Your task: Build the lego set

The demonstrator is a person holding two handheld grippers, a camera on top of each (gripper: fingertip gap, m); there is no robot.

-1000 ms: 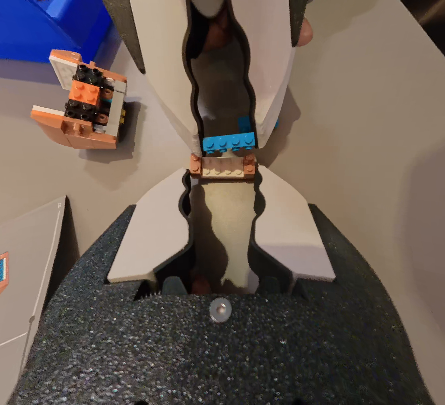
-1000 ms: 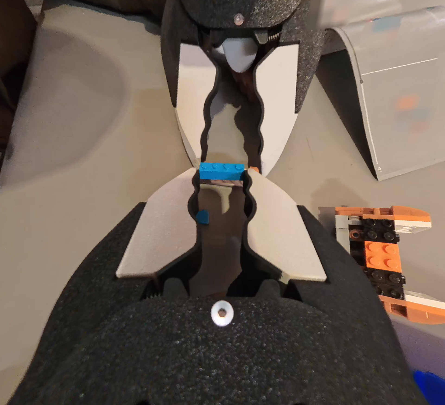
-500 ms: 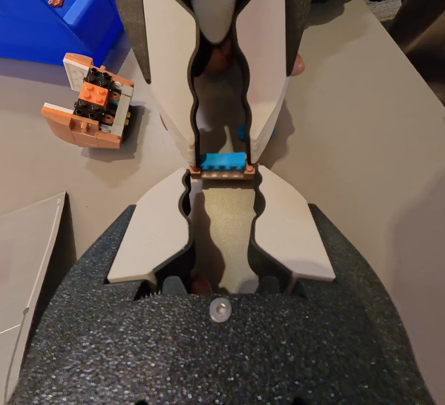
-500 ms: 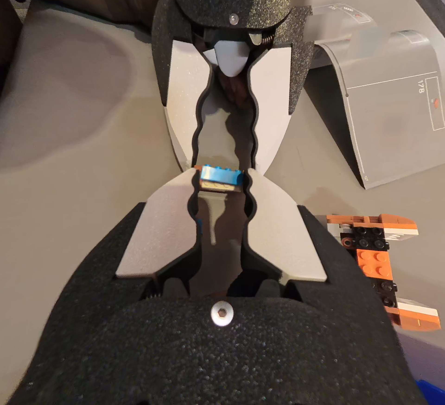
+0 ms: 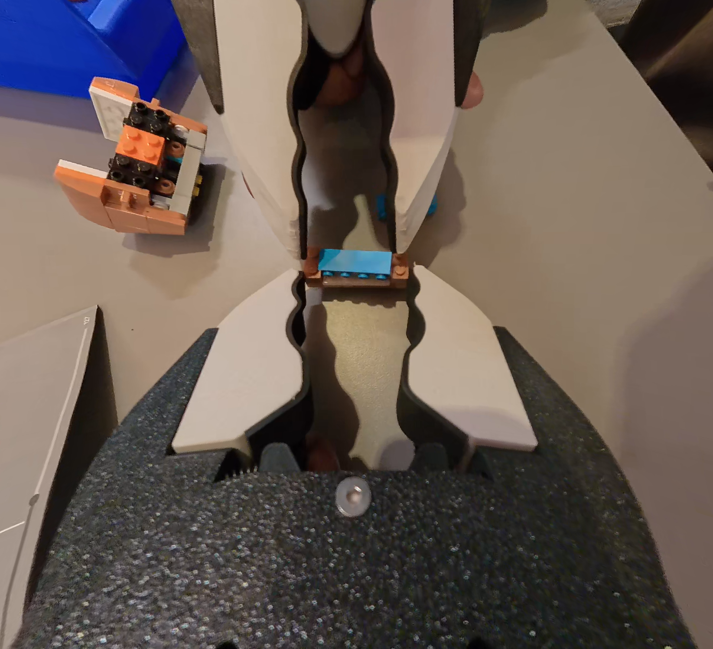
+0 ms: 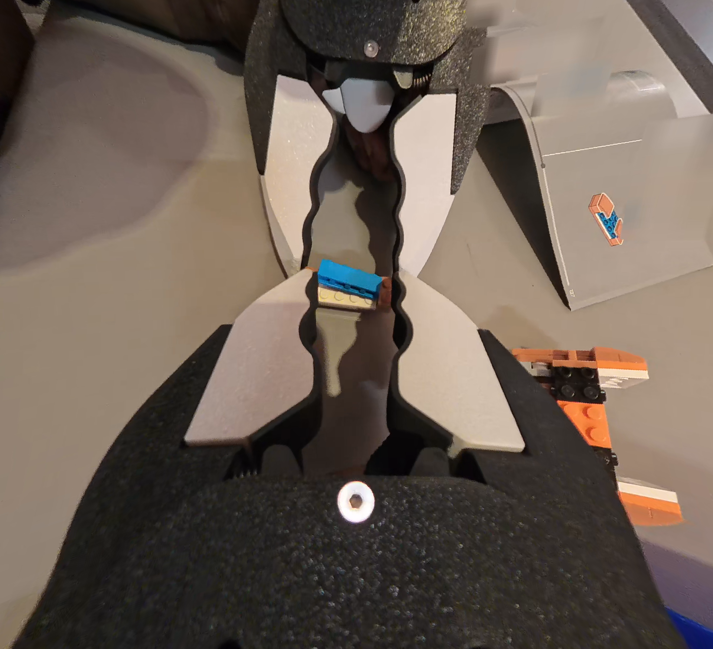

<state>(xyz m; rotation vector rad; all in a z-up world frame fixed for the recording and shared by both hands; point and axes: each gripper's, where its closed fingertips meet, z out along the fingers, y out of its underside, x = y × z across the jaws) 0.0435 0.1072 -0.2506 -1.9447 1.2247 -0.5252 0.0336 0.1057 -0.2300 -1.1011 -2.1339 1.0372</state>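
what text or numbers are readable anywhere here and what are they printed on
I don't quote writing, only where it stands.
Grey instruction booklet page: one small printed number at its corner, in both views.
Orange, black and white lego model: nothing readable.

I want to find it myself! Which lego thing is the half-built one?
Look left of the blue bin, on the grey table. The half-built model sits there alone, outside both claws. It alone is chunky, with black studs and orange sides.
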